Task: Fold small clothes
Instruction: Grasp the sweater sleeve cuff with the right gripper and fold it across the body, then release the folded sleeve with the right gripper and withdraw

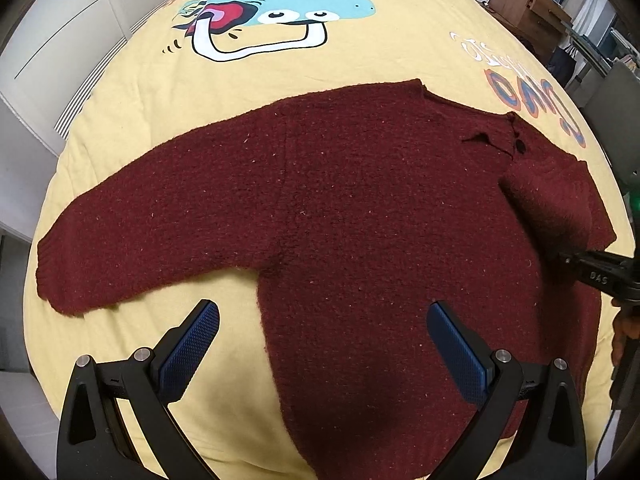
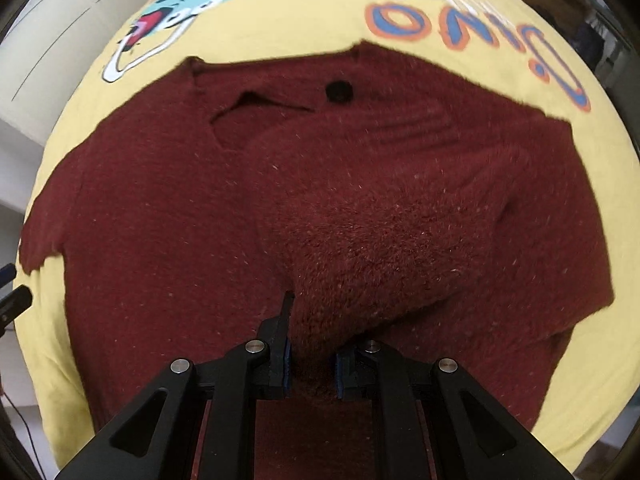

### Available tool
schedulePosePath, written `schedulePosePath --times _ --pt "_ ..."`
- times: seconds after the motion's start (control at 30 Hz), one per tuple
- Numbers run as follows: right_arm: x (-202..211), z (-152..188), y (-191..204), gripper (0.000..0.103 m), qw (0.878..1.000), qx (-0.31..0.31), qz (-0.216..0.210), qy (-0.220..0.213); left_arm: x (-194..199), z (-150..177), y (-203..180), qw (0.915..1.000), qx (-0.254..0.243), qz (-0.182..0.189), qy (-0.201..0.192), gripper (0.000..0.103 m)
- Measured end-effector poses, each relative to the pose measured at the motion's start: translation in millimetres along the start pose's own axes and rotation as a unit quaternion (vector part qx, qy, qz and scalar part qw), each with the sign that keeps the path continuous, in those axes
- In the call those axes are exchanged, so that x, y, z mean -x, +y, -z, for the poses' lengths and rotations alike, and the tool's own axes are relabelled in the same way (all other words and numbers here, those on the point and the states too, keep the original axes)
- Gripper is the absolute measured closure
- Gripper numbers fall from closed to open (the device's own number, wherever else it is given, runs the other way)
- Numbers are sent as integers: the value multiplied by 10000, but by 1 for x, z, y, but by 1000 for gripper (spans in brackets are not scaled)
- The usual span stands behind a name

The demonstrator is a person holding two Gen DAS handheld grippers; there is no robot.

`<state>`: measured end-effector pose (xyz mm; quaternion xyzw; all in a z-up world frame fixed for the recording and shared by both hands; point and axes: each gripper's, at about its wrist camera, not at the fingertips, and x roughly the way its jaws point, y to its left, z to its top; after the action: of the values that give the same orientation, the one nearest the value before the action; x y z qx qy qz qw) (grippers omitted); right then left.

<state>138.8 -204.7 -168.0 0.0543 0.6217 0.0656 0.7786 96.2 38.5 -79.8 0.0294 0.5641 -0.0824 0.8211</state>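
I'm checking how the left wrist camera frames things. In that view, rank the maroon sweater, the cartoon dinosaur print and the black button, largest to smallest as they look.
1. maroon sweater
2. cartoon dinosaur print, partly cut off at the top
3. black button

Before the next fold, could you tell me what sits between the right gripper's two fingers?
In the right wrist view, the right gripper is shut on the sweater's folded-over sleeve; only that maroon knit lies between its blue pads.
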Motion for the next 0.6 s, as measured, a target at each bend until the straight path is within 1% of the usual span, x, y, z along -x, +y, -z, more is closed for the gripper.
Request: schedulePosePath --times 0.27,0.33,0.37,0.43,0.47,0.5,0.53,0.57,0.6 --pt "-11 0 4 85 9993 244 259 73 1 2 -1 10000 0 -28 17 1" --pt "-12 -1 6 82 9993 267 261 98 3 2 -1 10000 -12 -24 6 1" --pt "-13 -2 8 77 9992 279 254 111 3 2 -1 10000 -27 -33 -3 1" --pt "-16 -4 10 60 9989 345 280 161 3 1 -2 10000 -37 -51 -8 1" --pt "-18 -5 11 48 9986 381 302 193 4 1 -3 10000 -35 -50 -13 1" --pt "-19 -6 13 45 9984 418 313 206 4 1 -3 10000 -32 -42 -20 1" --pt "-22 -6 15 44 9983 443 326 203 5 1 -3 10000 -31 -33 -23 1" --pt "-23 -6 16 40 9981 478 340 206 6 2 -3 10000 -35 -24 -24 1" --pt "-24 -5 17 31 9980 504 334 207 6 2 -4 10000 -45 -24 -14 1"
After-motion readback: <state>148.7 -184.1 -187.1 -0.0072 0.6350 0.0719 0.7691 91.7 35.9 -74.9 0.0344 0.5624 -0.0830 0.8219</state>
